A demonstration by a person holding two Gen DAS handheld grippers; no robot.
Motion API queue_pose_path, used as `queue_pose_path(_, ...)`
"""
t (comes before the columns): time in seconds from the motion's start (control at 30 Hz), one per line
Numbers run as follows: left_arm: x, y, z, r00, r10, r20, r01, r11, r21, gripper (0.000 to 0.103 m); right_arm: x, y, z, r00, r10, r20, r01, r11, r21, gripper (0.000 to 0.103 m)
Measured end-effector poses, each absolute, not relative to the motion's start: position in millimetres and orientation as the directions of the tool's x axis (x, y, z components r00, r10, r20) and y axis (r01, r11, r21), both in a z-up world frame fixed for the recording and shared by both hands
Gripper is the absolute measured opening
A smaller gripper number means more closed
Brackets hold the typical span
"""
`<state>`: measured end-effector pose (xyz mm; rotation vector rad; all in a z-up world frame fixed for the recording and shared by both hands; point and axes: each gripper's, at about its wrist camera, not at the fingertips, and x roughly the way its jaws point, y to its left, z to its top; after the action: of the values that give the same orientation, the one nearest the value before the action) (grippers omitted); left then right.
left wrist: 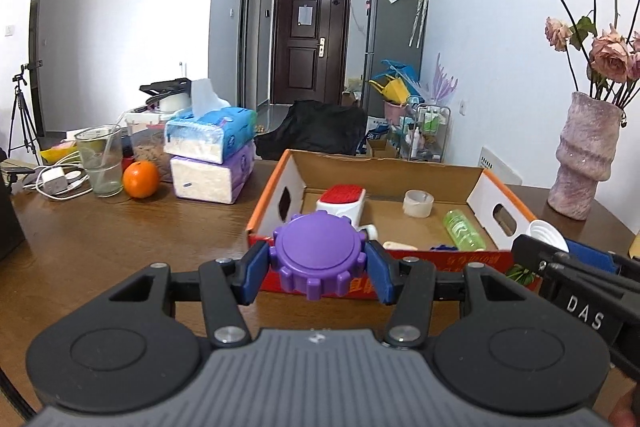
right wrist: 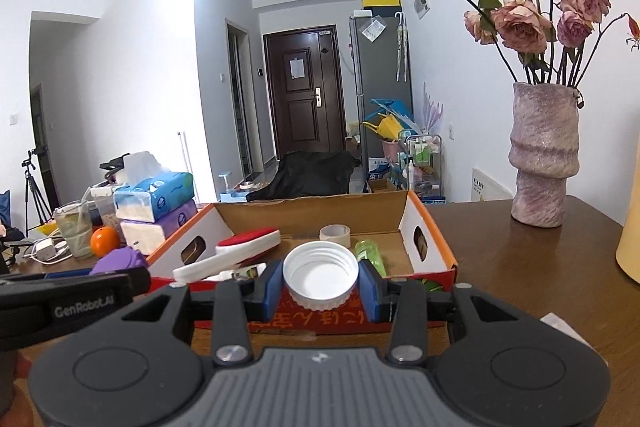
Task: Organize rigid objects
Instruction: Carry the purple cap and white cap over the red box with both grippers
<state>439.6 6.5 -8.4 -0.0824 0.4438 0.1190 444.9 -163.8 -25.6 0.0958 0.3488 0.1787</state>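
Lids fill both of my grippers at the near edge of the cardboard box [left wrist: 384, 171]. My left gripper [left wrist: 318, 265] pinches a purple lid [left wrist: 318, 255], its notched rim caught between the two blue pads, flat top facing up. My right gripper [right wrist: 322, 283] pinches a white lid [right wrist: 321, 275] the same way, hollow threaded side up. Each lid hangs just short of the box's red front wall, above the wooden table [left wrist: 140, 239].

Beyond the left gripper's pads, inside the box, lies a red and white brush [left wrist: 342, 205], its handle pointing toward me. Farther ahead and right of it stands a roll of clear tape [left wrist: 418, 203], and right again a green bottle [left wrist: 464, 231] lies on its side. From the right wrist view the same three sit directly ahead of the white lid, the brush [right wrist: 236, 253] to its left, the tape [right wrist: 335, 234] straight beyond, the bottle [right wrist: 370, 253] just to its right.

To the right of my left gripper, the right one shows as a dark body with the white lid [left wrist: 548, 233] at its tip; to the left of my right gripper, the left one shows with the purple lid [right wrist: 118, 263].

Well left of the box stand two stacked tissue packs [left wrist: 212, 155], an orange [left wrist: 141, 179] and a glass [left wrist: 102, 161]. Well to the right stands a pink vase [right wrist: 544, 155] of dried roses.
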Motion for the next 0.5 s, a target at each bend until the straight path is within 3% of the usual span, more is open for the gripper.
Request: queue_pose_path(0.5,477.7,-14.4,-5.8,0.906,0.063,-0.419,-0.101,0.993,-0.069,0.054,477.5,-178.1,-26.8,0.929,0.159,-0.335,-0.125,0.985,0.120,0.039)
